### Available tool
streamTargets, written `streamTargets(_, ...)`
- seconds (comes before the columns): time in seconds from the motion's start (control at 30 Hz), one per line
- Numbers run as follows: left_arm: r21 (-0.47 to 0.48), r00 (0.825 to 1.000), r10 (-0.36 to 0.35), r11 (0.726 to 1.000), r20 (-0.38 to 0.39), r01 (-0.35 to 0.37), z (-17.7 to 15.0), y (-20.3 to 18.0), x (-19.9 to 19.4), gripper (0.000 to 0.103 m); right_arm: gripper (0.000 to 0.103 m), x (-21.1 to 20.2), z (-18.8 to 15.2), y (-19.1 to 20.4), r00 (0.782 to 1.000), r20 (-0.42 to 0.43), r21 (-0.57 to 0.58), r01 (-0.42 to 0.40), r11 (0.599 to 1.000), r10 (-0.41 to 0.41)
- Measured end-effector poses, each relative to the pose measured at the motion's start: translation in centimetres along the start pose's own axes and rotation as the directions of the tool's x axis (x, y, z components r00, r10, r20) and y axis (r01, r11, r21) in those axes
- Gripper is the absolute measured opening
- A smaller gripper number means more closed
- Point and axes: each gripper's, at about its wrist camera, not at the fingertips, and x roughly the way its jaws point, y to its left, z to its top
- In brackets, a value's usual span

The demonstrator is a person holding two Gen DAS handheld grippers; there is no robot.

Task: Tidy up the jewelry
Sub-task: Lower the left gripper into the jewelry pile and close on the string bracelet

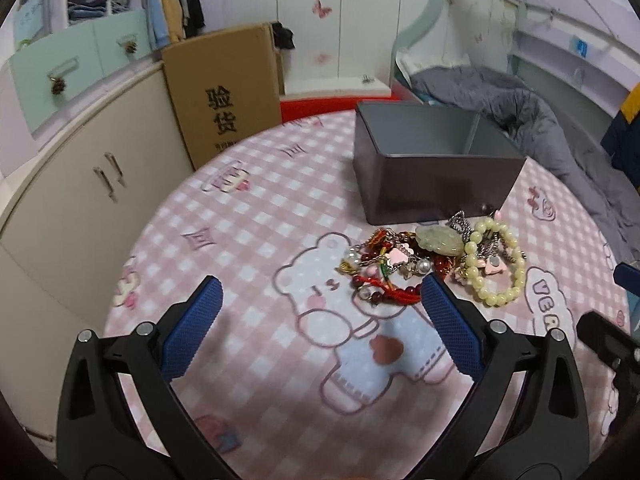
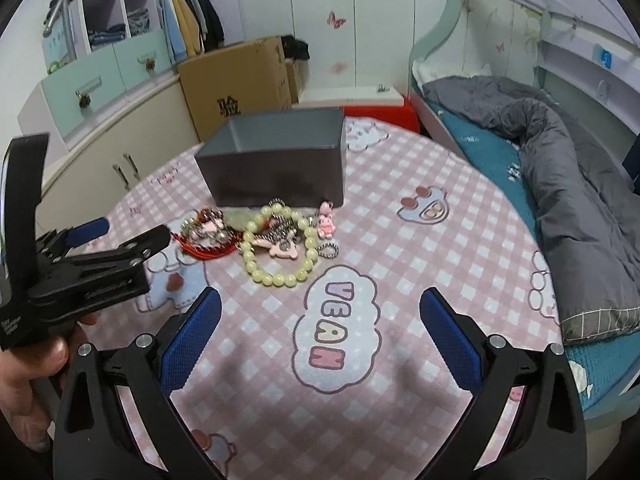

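Two hand-held grippers hang above a round table, each with its blue-padded fingers spread wide and nothing between them. The left gripper point(image 1: 320, 300) sits low over the pink checked tablecloth point(image 1: 248, 248), its right fingertip just beside the near edge of a tangled jewelry pile point(image 1: 432, 258). The right gripper point(image 2: 320, 300) hovers over a cloud print on the cloth, with the pile ahead of it and slightly left, a short way off.

One pile holds all the loose pieces. Countable in it: one pale yellow-green bead bracelet point(image 2: 276, 246) lying as a ring on the pile's right side, one pale green carved pendant point(image 1: 438, 241) near the far edge, one pink bunny charm point(image 2: 326, 222) at the far right, and one small ball-chain loop point(image 2: 329, 250) just right of the bracelet. Red cords, red beads and pearls are knotted together on the left; their number cannot be told.

One grey open box point(image 1: 436, 168) stands just beyond the pile, a divider splitting it into two compartments. Farther off, one cardboard box point(image 1: 224, 92) leans by the cabinets at left, and one grey quilt point(image 2: 560, 184) lies on the bed at right.
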Motion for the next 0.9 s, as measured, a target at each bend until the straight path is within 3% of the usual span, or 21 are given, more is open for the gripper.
streamTargets(0.13, 0.033, 0.999, -0.024, 0.999, -0.037, 0.025, 0.6, -0.8, 1.8, 0.084, 0.096, 1.5, 0.2, 0.0, 0.999, -0.028, -0.011, -0.030, 0.999, 0.030)
streamTargets(0.23, 0.038, 0.996, -0.060, 0.997, -0.073, 0.063, 0.6, -1.0, 2.9, 0.053, 0.095, 2.3, 0.7, 0.5, 0.997, -0.043, -0.029, -0.065, 0.997, 0.064)
streamTargets(0.27, 0.031, 0.993, -0.085, 0.996, -0.083, 0.088, 0.6, -0.9, 3.3, 0.032, 0.095, 2.5, 0.8, 0.6, 0.996, -0.046, -0.032, -0.075, 0.997, 0.073)
streamTargets(0.4, 0.051, 0.987, -0.145, 0.988, -0.073, 0.148, 0.3, -0.9, 3.1, 0.012, 0.082, 3.2, 1.4, 1.2, 0.990, -0.061, -0.041, -0.130, 0.991, 0.128)
streamTargets(0.57, 0.049, 0.977, -0.203, 0.977, -0.066, 0.206, -0.4, 0.2, 1.9, 0.009, 0.057, 4.6, 2.2, 2.1, 0.975, -0.092, -0.058, -0.206, 0.977, 0.200)
streamTargets(0.6, 0.046, 0.975, -0.213, 0.975, -0.056, 0.216, -0.4, 0.6, 1.4, 0.003, 0.056, 5.0, 2.3, 2.3, 0.972, -0.101, -0.060, -0.217, 0.974, 0.210)
streamTargets(0.77, 0.055, 0.971, -0.237, 0.970, -0.022, 0.238, -0.2, 1.9, -0.6, 0.003, 0.056, 5.3, 2.7, 3.5, 0.965, -0.107, -0.075, -0.249, 0.966, 0.240)
streamTargets(0.9, 0.033, 0.969, -0.243, 0.969, -0.042, 0.244, -0.1, 2.6, 0.1, 0.004, 0.056, 5.8, 2.8, 4.0, 0.966, -0.116, -0.083, -0.240, 0.967, 0.230)
